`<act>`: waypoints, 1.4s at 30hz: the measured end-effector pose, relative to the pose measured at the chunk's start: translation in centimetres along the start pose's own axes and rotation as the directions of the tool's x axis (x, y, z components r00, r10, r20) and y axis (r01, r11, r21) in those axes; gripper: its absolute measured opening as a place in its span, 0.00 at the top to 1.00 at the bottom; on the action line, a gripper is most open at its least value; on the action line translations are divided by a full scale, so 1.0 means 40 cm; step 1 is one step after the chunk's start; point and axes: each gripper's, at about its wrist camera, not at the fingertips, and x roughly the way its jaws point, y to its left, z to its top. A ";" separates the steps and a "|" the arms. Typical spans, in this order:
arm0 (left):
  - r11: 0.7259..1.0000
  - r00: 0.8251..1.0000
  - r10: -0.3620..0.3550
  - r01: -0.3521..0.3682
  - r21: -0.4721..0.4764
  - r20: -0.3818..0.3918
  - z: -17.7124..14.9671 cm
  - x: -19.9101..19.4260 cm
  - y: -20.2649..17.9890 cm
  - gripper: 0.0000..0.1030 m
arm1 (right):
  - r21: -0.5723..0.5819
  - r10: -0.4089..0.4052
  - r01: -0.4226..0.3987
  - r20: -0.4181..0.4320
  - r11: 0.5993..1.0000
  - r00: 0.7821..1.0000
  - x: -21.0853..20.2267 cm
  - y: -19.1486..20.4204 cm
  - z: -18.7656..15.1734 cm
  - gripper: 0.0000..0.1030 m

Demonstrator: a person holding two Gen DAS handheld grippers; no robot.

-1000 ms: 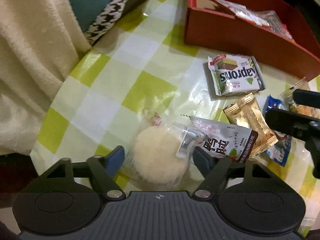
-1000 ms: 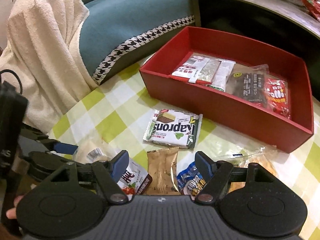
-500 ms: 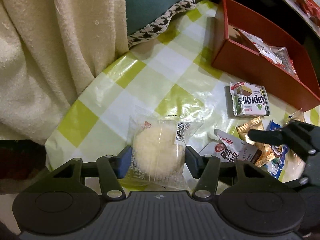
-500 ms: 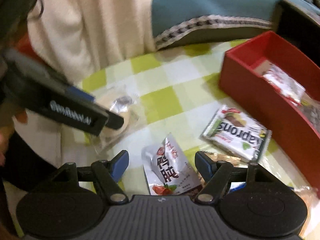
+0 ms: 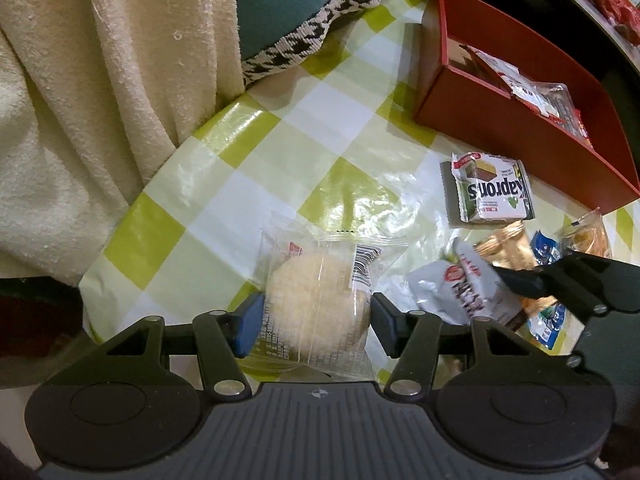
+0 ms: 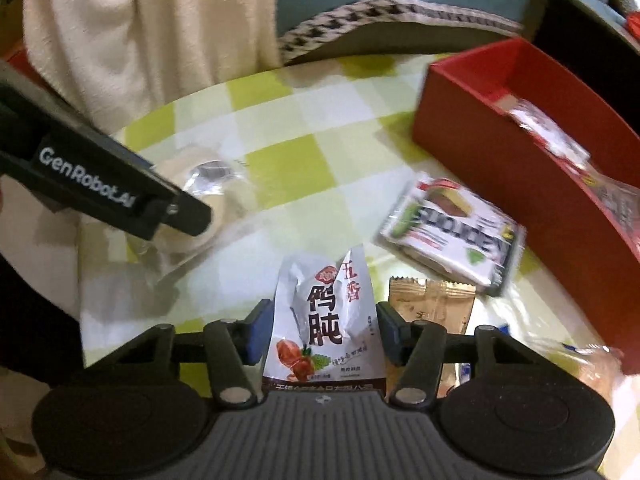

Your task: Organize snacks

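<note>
My left gripper (image 5: pixel 316 326) is shut on a clear-wrapped round pale cake (image 5: pixel 320 304) and holds it over the checked tablecloth. It shows from the side in the right wrist view (image 6: pixel 176 212). My right gripper (image 6: pixel 322 330) is shut on a white pouch with Chinese print (image 6: pixel 326 320), which also shows in the left wrist view (image 5: pixel 460 288). The red box (image 5: pixel 516 120) with several packets inside stands at the far right. A green and white Kaprons wafer pack (image 5: pixel 488 192) lies in front of it.
A gold packet (image 6: pixel 432 304), a blue packet (image 5: pixel 546 250) and a clear-wrapped pastry (image 5: pixel 588 236) lie by the pouch. A cream towel (image 5: pixel 100 100) and a teal cushion (image 5: pixel 288 4) border the table's far edge. A dark shelf stands behind the box.
My left gripper closed on the round cake and lifted it. My right gripper swung left over the white pouch and closed on it.
</note>
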 end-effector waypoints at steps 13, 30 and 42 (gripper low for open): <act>0.997 0.999 -0.039 0.038 0.073 0.013 -0.007 -0.013 -0.073 0.39 | 0.234 -0.002 -0.018 0.086 0.972 0.996 -0.139 -0.099 -0.090 0.42; 0.978 0.997 0.079 -0.077 0.192 -0.002 -0.053 0.044 -0.118 0.18 | 0.233 -0.033 0.038 -0.026 0.972 0.999 -0.096 -0.070 -0.178 0.39; 0.971 0.990 0.135 -0.124 0.207 -0.040 -0.086 0.096 -0.119 0.25 | 0.172 -0.042 0.048 -0.042 0.984 0.998 -0.055 -0.028 -0.176 0.00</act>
